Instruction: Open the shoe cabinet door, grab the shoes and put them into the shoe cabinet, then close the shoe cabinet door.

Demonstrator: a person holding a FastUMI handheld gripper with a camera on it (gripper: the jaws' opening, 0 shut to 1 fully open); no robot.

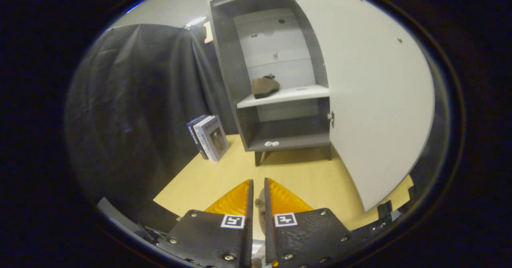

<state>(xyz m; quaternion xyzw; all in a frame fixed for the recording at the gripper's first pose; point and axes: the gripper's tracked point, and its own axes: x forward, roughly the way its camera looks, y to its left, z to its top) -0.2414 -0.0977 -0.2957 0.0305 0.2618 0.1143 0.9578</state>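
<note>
Here the claw [258,196] has its two fingers pulled close together, with just a thin gap left between them. A small brown thing [261,209] is squeezed in that gap. It looks like a bit of a shoe, and both fingers seem to press on it, but most of it is hidden, so what it is cannot be told for sure.

Well beyond the fingers stands the grey shoe cabinet [228,72] on short legs. Its big pale door [372,100] is swung wide open to one side, and a small knob [331,117] shows on the door's edge. Inside, a brown shoe [265,86] sits on the light middle shelf [298,93], near the end far from the door. It is far ahead of the claw and higher up than the fingertips. On the bottom board of the cabinet lies a little white thing [271,143], too small to name.

The cabinet stands on a yellow wooden floor [224,176]. A few books [209,137] lean together just beside the cabinet, against the black cloth wall [136,108]
</note>
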